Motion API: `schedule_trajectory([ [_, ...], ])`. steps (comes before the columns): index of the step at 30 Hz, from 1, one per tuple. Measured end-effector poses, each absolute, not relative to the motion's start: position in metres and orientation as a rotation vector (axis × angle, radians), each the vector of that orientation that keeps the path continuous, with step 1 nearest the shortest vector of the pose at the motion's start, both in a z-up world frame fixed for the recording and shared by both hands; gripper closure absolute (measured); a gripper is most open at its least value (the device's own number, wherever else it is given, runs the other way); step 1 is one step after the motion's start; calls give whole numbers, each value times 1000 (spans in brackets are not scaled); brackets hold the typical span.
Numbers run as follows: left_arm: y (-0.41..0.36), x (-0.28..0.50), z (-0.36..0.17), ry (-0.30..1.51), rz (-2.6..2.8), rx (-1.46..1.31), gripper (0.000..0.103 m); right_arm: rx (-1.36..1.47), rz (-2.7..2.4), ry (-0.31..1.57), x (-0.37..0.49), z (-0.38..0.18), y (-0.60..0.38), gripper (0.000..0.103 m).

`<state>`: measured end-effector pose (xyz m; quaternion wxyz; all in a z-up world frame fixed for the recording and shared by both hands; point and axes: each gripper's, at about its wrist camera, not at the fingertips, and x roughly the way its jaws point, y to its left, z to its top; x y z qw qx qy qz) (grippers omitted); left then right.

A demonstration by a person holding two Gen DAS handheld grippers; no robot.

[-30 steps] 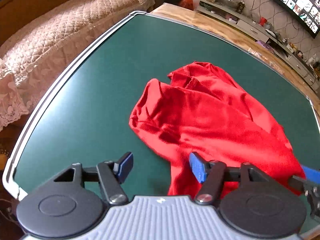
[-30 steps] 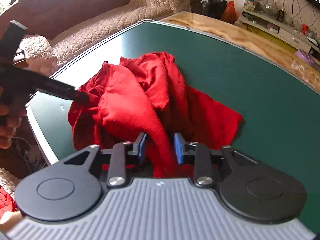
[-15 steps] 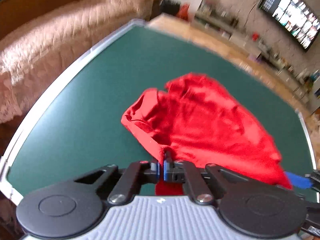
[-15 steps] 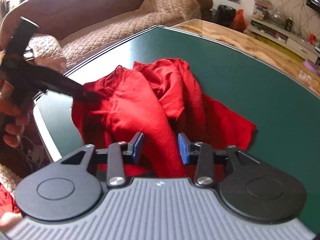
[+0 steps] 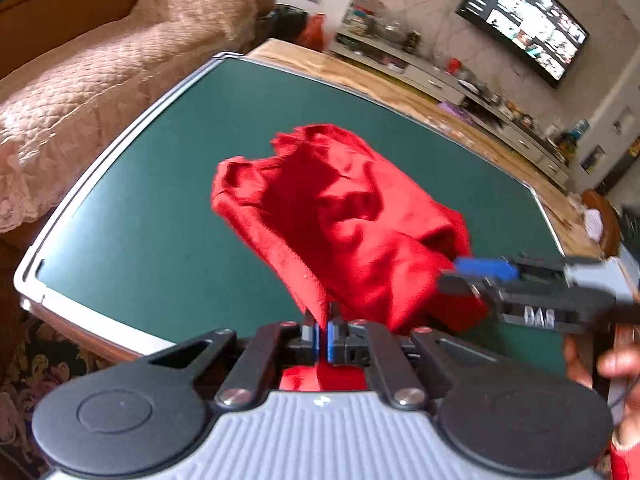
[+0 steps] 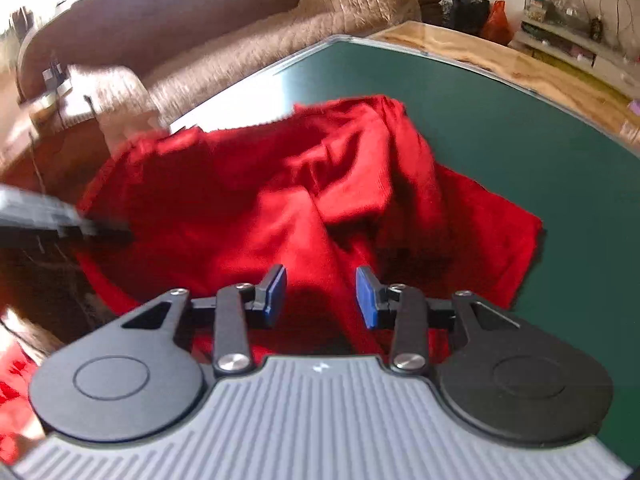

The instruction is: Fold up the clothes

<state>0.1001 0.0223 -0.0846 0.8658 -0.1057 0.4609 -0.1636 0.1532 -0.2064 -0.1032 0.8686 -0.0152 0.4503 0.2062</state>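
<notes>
Garment (image 5: 352,232) edge clenched in left gripper (image 5: 323,338) jaws; right gripper (image 6: 320,294) jaws released; mat (image 5: 160,220) clear leftward.

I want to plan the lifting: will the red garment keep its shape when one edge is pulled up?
Probably not: the red garment sags in loose folds below the left gripper pinching it. It looks light and probably drags across the green table.

- Red garment (image 5: 352,232) partly hidden behind left tool (image 5: 323,334), near edge out of sight.
- Left of right tool (image 6: 320,294): blurred dark shape.
- Small items beyond desk (image 5: 160,216): unreadable.
</notes>
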Motion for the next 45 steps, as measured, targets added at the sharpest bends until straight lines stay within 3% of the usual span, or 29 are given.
schedule_trajectory([
  [5, -1, 95, -82, 950, -396, -181, 100, 118, 605, 991, 172, -85, -198, 58],
  [10, -28, 86, -82, 917, -446, -107, 100, 117, 720, 1063, 199, -77, -167, 51],
  [24, -94, 87, -96, 871, -585, 59, 99, -296, 641, 1059, 193, -64, -111, 47],
  [39, -136, 109, -121, 912, -663, 117, 98, -409, 588, 1086, 192, -85, -153, 48],
  [41, -140, 112, -124, 916, -664, 125, 98, -387, 544, 1074, 193, -88, -163, 51],
  [43, -143, 115, -125, 921, -666, 134, 98, -340, 511, 1077, 196, -90, -174, 73],
  [45, -140, 117, -124, 929, -668, 138, 98, -271, 486, 1076, 197, -91, -187, 75],
])
